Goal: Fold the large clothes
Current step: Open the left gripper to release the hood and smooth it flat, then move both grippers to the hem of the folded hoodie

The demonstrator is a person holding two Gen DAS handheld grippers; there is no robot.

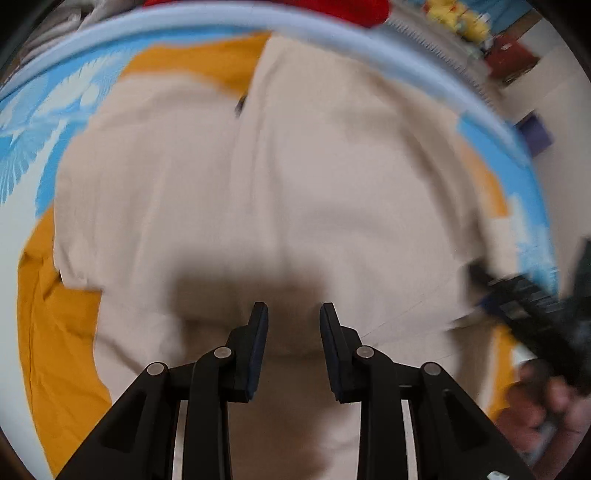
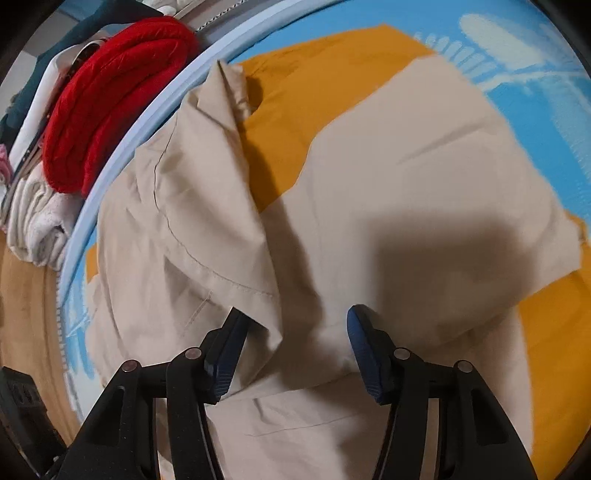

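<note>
A large beige garment lies spread over an orange cloth on a blue patterned surface. My left gripper hovers just above the beige fabric, open and empty. My right gripper is open over a raised fold of the same beige garment; its left finger touches a hemmed flap, nothing is clamped. The orange cloth shows behind the fold. The right gripper also shows blurred at the right edge of the left wrist view.
The blue surface has a pale blue rim. Beyond the rim lie a folded red garment and white towels. A wooden floor is at the left. Yellow and red items sit past the far rim.
</note>
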